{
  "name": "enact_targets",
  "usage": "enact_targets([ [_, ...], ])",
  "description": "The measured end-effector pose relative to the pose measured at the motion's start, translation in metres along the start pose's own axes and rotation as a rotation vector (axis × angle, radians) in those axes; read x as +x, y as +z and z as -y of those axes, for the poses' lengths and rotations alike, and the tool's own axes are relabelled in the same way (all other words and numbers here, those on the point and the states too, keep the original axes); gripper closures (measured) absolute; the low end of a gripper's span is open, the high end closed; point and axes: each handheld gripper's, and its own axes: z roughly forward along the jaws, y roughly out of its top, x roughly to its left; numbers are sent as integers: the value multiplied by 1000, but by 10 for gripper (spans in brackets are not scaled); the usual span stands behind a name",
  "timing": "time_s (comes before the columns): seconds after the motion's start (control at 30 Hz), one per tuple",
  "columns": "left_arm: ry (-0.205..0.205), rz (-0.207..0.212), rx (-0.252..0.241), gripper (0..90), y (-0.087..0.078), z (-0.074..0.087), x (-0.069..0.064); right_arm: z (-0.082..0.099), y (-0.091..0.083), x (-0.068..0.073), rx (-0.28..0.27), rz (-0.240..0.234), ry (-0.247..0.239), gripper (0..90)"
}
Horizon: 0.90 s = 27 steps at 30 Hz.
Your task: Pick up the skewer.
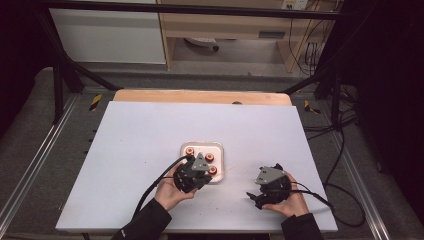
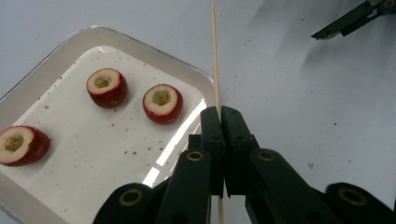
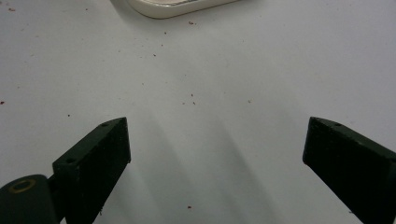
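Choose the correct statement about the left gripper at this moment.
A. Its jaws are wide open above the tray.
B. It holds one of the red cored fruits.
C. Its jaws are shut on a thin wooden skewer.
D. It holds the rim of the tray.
C: in the left gripper view, the left gripper has its jaws closed on the thin wooden skewer, beside the tray with three cored red fruits.

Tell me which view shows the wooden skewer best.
The left gripper view: the skewer runs up from the left gripper's shut jaws, beside the tray. In the high view it is a faint sliver by the tray's right edge.
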Motion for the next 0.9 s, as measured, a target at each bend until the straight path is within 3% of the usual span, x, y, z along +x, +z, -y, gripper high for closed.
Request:
enact_targets([
  [0.23, 36, 17, 27, 885, 10, -13, -10, -8, -1, 5, 14, 16, -84, 118],
  [0.27, 44, 18, 33, 885, 11, -15, -12, -10, -2, 6, 19, 22, -115, 132],
  [0.47, 60, 30, 54, 885, 22, -24, -20, -15, -4, 9, 16, 41, -197, 183],
  [0.9, 106, 55, 91, 885, 38, -44, -34, -19, 0, 16, -20, 41, -418, 392],
])
